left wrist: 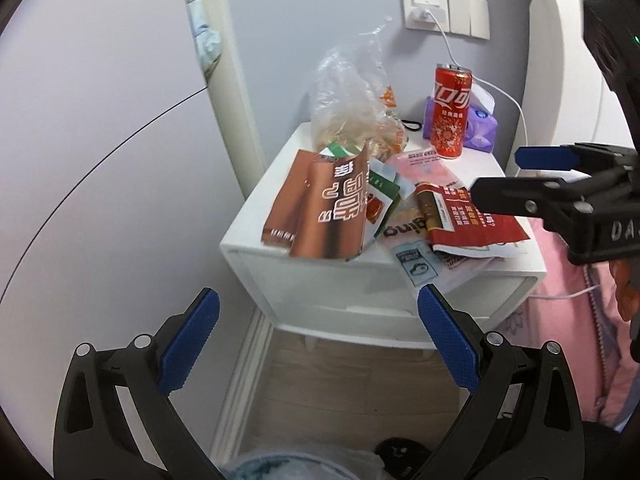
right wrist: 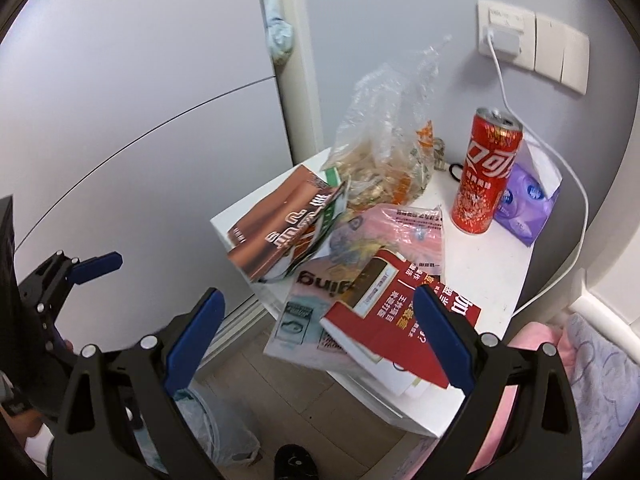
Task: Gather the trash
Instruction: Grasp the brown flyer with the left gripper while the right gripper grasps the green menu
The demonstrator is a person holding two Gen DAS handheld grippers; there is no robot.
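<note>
Both tools are held with jaws spread wide and nothing between them: the left tool (left wrist: pixel 316 344) is poised in front of the white table (left wrist: pixel 256 224), and the right tool (right wrist: pixel 316 344) is positioned over the table's near corner, its fingers reaching above the red leaflet (right wrist: pixel 400 320).

No item is seen to have been removed yet; collection is judged to be at its start. The following trash is seen on the table top:

- a brown folded wrapper (left wrist: pixel 320 204), overhanging the near edge;
- a clear plastic bag (left wrist: pixel 352 96) with food remains, standing behind the wrapper;
- a pink sheet (right wrist: pixel 408 228), lying between the bag and the red leaflet;
- printed papers (right wrist: pixel 316 300), partly covered by the red leaflet and projecting beyond the table edge;
- a red soda can (right wrist: pixel 486 172), upright, just beside a purple tissue pack (right wrist: pixel 524 208).

Whether the tissue pack counts as trash cannot be told. A lined bin (right wrist: pixel 212 424) is visible on the floor below the table, near the left tool; it is judged to be the destination. Every item listed is therefore still to be gripped and transferred.
</note>
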